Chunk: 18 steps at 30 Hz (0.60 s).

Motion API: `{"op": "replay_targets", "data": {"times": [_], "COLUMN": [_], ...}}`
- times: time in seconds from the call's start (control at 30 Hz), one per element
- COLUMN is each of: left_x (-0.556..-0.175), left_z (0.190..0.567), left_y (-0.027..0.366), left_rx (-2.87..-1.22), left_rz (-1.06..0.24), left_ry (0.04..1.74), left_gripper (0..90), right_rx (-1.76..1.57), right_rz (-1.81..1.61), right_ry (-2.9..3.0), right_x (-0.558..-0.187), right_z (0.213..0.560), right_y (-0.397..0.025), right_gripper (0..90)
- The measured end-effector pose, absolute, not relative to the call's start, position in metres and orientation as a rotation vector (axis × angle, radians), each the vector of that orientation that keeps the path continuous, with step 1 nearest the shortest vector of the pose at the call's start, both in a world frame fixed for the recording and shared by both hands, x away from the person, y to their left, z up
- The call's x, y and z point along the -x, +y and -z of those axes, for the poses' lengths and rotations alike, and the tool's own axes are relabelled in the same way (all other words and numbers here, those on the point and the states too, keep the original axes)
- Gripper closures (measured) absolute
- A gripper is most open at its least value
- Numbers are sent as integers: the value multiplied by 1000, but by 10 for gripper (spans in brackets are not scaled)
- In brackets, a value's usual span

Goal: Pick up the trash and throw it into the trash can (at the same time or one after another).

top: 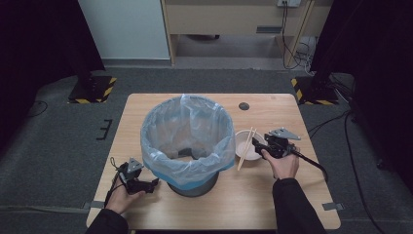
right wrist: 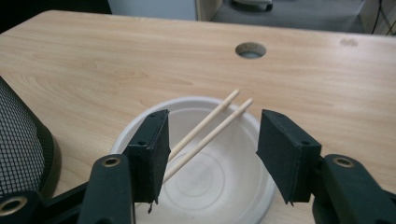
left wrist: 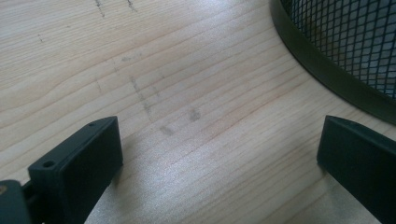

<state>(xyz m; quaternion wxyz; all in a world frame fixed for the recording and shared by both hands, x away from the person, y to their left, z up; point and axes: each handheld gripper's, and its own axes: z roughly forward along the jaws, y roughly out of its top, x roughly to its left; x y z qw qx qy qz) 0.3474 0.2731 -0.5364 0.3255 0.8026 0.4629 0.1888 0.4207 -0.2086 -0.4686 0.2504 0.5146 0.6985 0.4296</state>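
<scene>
Grey carpet floor (top: 58,141); wooden desk (top: 234,19) behind.

Our right gripper (right wrist: 212,154): jaws spread, chopsticks (right wrist: 212,126) lie in gap, nearer its left jaw, over white bowl (right wrist: 219,186). Mesh bin (right wrist: 18,144) blocks farther left; bare table (right wrist: 140,60) ahead. Our left gripper (left wrist: 219,158): bare wood between jaws, bin base (left wrist: 327,74) blocks ahead-right.
</scene>
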Motion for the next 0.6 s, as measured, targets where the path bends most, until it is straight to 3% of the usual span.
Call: {"op": "replay_targets", "data": {"times": [0.6], "left_x": [-347], "left_z": [536], "left_y": [273], "left_rx": [-2104], "left_rz": [-494], "left_ry": [1214], "left_gripper": [0], "right_rx": [-1434], "right_rz": [-1104], "right_ry": [1960], "right_x": [-427], "right_z": [497], "right_y": [-193], "right_gripper": [382]}}
